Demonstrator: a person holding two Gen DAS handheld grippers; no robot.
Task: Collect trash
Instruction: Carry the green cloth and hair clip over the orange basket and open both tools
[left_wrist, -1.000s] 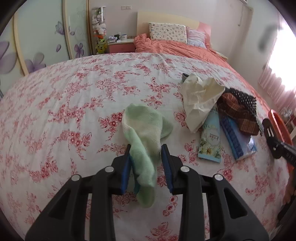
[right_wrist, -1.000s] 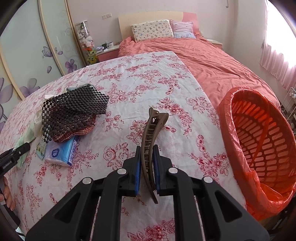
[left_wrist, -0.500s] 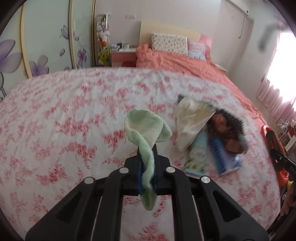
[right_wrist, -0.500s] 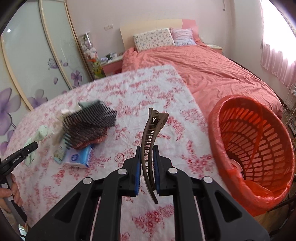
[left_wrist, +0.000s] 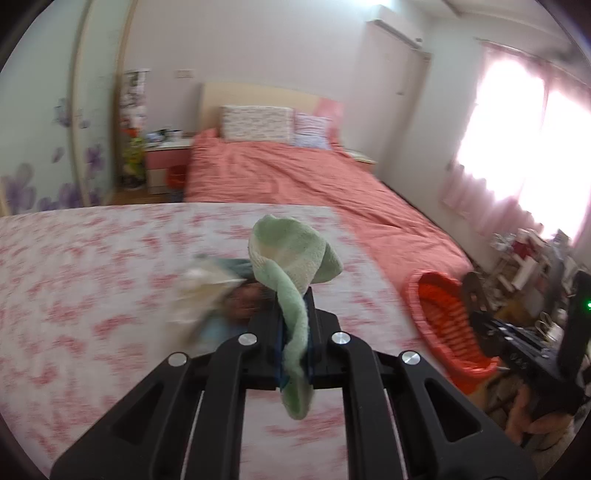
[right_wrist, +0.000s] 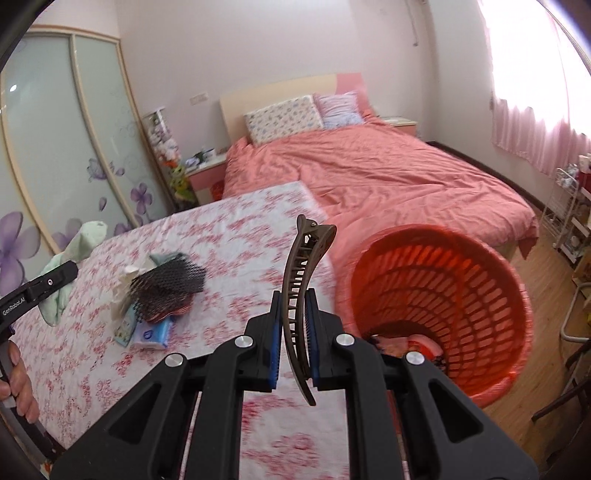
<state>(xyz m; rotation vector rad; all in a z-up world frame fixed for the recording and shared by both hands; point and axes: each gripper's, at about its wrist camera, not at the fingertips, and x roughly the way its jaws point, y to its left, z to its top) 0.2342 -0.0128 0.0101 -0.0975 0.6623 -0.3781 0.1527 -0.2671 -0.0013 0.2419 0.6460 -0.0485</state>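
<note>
Floral-print cover (right_wrist: 236, 236) spreads over the work surface under both your grippers, with a salmon-pink bed (right_wrist: 369, 177) beyond its far edge and a frosted wardrobe (right_wrist: 55, 140) with purple flowers on the left. Your left gripper (left_wrist: 295, 343) is clamped on a pale green sock (left_wrist: 295, 266), lifted clear of the cover. Your right gripper (right_wrist: 293, 332) is clamped on a brown hair clip (right_wrist: 301, 295), held upright just beside the rim of the orange basket (right_wrist: 509, 295). Right wrist view shows what the left blurs: a pile on the cover with a black mesh mat (right_wrist: 170, 284), a blue tissue pack (right_wrist: 151, 332) and pale crumpled paper (right_wrist: 125, 288), well apart from the basket. It also shows the basket interior, with some red items at the bottom, and the sock hanging from your left gripper at frame left. Left wrist view is motion-blurred; it shows the basket at right, past the cover's right edge, with your right hand (left_wrist: 535, 413) and its gripper body in front of it. Basket sits on wood floor (right_wrist: 546, 277) off the cover's corner, a white wire rack (right_wrist: 569, 214) near it at right.
</note>
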